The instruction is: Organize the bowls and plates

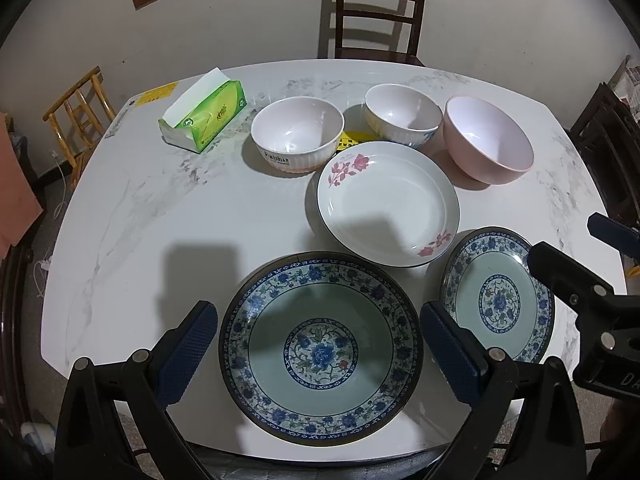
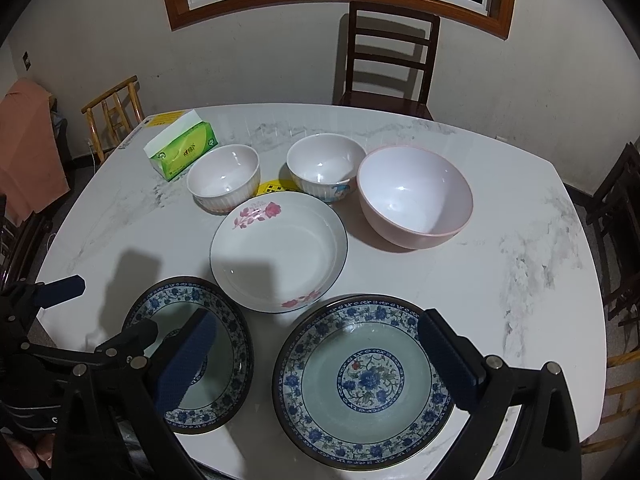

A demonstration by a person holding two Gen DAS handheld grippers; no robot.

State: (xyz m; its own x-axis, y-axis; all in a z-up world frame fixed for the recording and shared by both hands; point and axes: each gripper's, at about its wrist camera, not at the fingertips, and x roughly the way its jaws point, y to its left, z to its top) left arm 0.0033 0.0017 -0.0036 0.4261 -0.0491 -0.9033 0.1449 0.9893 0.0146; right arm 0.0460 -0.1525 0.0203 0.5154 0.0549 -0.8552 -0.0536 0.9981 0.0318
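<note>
Since nothing is stacked yet, the job looks just begun. Both jaws are wide apart, holding nothing. Three plates and three bowls sit apart on the desk. Next, one gripper must come down and pinch a plate rim.

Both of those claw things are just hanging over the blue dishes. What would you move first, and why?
Probably lower the right gripper onto the rim of the blue plate beneath it. Its jaws are open and empty, like the left gripper, whose blue plate is the other of the pair. The rose plate and three bowls lie farther back, so stacking could start here.
</note>
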